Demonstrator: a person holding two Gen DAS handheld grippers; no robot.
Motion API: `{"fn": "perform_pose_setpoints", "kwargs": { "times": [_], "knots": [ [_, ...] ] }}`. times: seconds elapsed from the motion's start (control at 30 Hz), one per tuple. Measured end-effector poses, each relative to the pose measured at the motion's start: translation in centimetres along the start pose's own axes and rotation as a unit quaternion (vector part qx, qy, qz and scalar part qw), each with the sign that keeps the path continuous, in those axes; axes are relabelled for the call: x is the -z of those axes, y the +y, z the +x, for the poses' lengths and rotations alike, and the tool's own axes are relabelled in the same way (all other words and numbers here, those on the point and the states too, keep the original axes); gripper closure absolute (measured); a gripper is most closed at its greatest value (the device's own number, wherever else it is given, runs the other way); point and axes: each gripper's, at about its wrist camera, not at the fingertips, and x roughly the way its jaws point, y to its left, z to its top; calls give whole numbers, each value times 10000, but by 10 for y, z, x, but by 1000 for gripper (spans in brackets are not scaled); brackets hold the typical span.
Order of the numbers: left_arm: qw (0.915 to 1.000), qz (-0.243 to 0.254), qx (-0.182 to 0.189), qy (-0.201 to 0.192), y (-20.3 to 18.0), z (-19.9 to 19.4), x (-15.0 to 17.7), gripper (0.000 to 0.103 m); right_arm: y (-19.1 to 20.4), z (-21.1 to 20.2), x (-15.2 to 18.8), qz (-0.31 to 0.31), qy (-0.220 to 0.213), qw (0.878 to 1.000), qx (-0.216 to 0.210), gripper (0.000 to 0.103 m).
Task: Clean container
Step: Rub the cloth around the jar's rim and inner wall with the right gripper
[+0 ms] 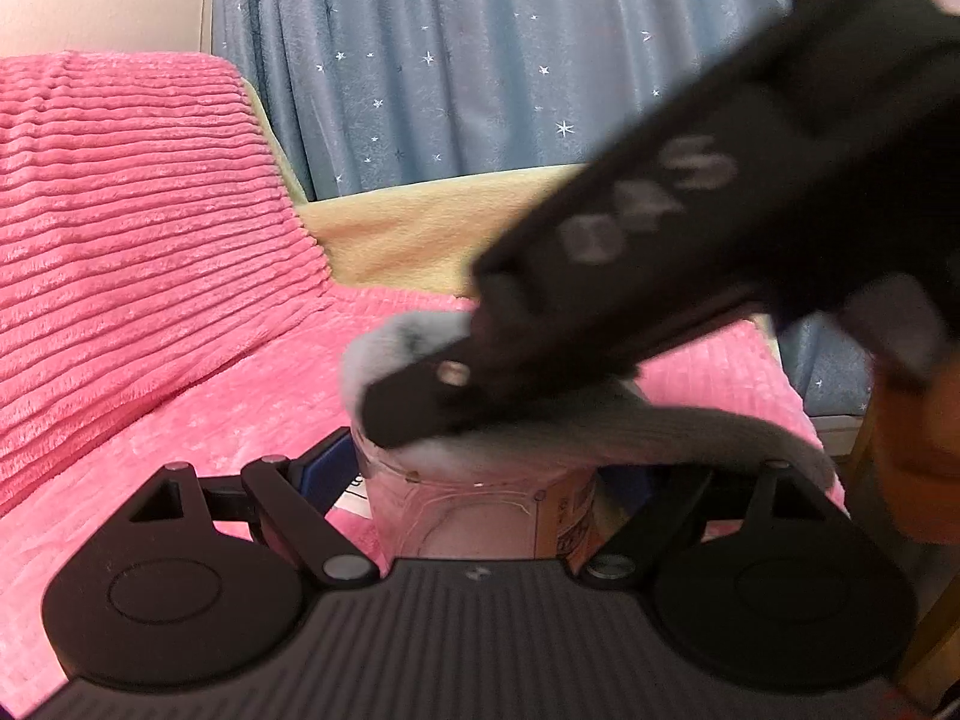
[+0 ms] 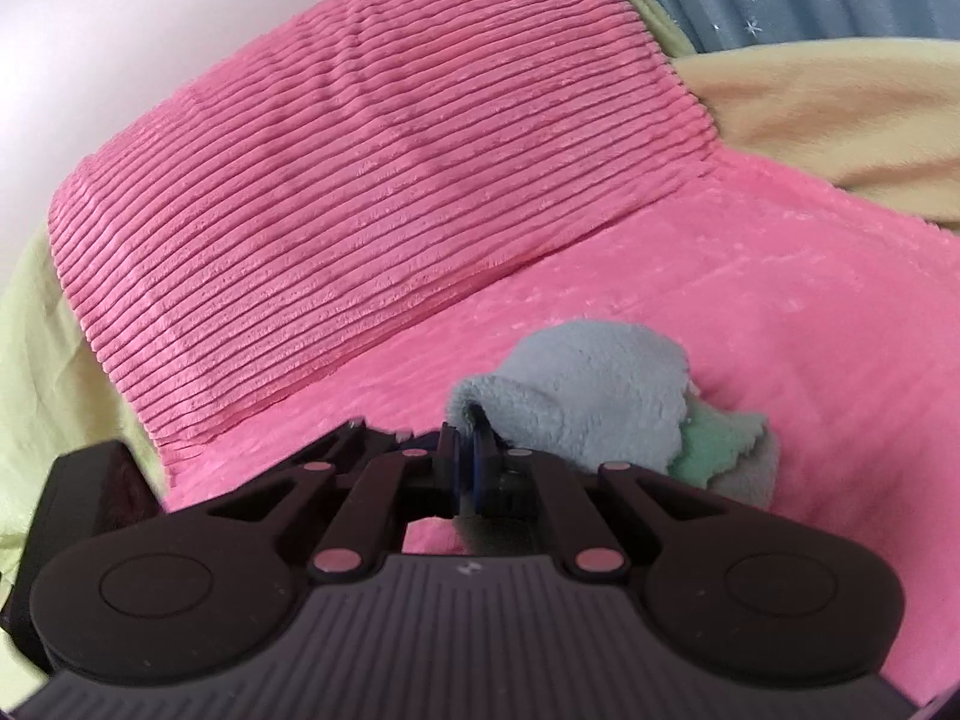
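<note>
In the left wrist view my left gripper (image 1: 480, 480) is shut on a clear plastic container (image 1: 474, 510) with an orange label, held upright between the fingers. My right gripper (image 1: 414, 414) comes in from the upper right and presses a grey fluffy cloth (image 1: 390, 348) into the container's mouth. In the right wrist view my right gripper (image 2: 471, 462) is shut on the grey cloth (image 2: 588, 402), which bunches ahead of the fingers with a green patch (image 2: 714, 444). The container is hidden in that view.
A pink ribbed cushion (image 1: 132, 222) stands at the left on a pink fleece blanket (image 1: 240, 414). A yellow blanket (image 1: 420, 234) lies behind. A blue star-patterned curtain (image 1: 468, 60) hangs at the back. A wooden edge (image 1: 924, 480) is at the right.
</note>
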Motion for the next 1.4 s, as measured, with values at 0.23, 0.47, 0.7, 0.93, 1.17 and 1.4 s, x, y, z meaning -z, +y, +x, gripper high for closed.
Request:
{"fn": "perform_pose_setpoints", "kwargs": {
  "times": [0.23, 0.47, 0.7, 0.93, 1.17, 1.4],
  "knots": [
    [10000, 33, 6, -3, -2, -1, 0, 18, -9, 3, -6, -64, -193, 9997, 164, 102],
    [10000, -17, 18, -12, -1, -2, 0, 18, -22, -13, -5, 23, -192, 9995, 259, 102],
    [10000, -17, 1, 0, -1, -1, 0, 18, -15, -17, 0, 64, -14, 10000, 59, 102],
    [10000, -32, -8, -2, -1, 0, 0, 18, -5, 0, -2, 50, 9, 10000, -67, 102],
    [10000, -63, 9, 2, 1, 0, -1, 18, -4, 8, -9, -86, -180, 9995, 234, 102],
    [10000, -46, 21, -5, 0, 0, 0, 18, -13, -8, -7, -147, -222, 9988, 421, 102]
  ]
}}
